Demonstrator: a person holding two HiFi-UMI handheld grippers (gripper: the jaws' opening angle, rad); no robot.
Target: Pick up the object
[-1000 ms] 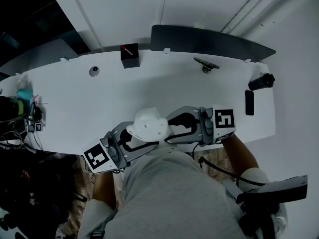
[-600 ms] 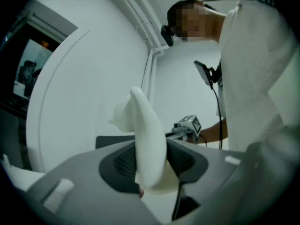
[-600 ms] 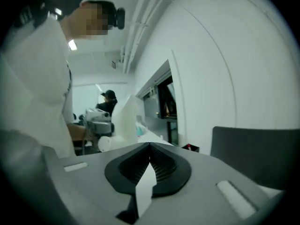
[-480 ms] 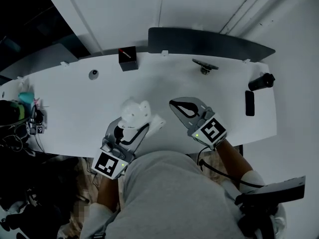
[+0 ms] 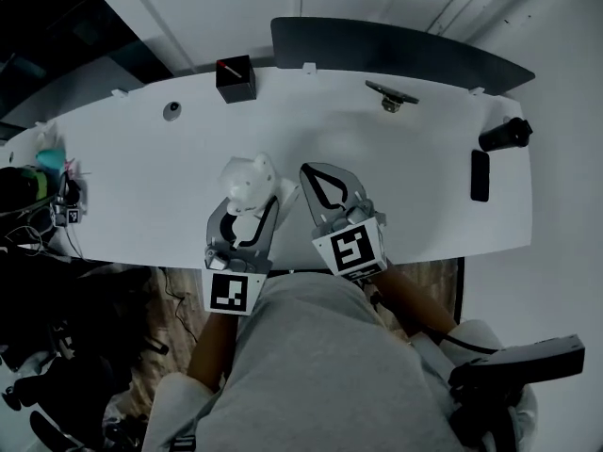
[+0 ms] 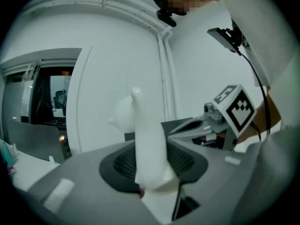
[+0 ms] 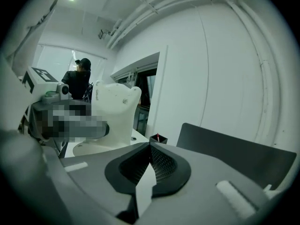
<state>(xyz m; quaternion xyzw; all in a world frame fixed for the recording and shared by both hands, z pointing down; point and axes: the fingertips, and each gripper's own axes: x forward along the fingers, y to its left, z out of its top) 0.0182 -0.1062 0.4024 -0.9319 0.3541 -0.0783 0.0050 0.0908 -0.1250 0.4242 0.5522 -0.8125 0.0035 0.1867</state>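
A white moulded object (image 5: 247, 179) with a flared top stands upright between the jaws of my left gripper (image 5: 250, 203), low over the near half of the white table (image 5: 141, 186). In the left gripper view the object (image 6: 140, 130) fills the gap and both pads press on it. My right gripper (image 5: 318, 172) lies just to its right, jaws shut, with nothing between them. The right gripper view shows the closed tips (image 7: 150, 146) with the object (image 7: 117, 111) to the left. Whether the object's base touches the table I cannot tell.
A black box (image 5: 235, 78) stands at the table's far edge before a dark panel (image 5: 396, 50). A small clamp (image 5: 388, 97), a black cylinder (image 5: 504, 136) and a phone (image 5: 480, 175) lie to the right. A round knob (image 5: 171, 111) and teal items (image 5: 47, 163) sit on the left.
Both grippers swung from beside the person's body out over the table. The white object went along in the left gripper. The right gripper's jaws closed and now stand apart from the object.
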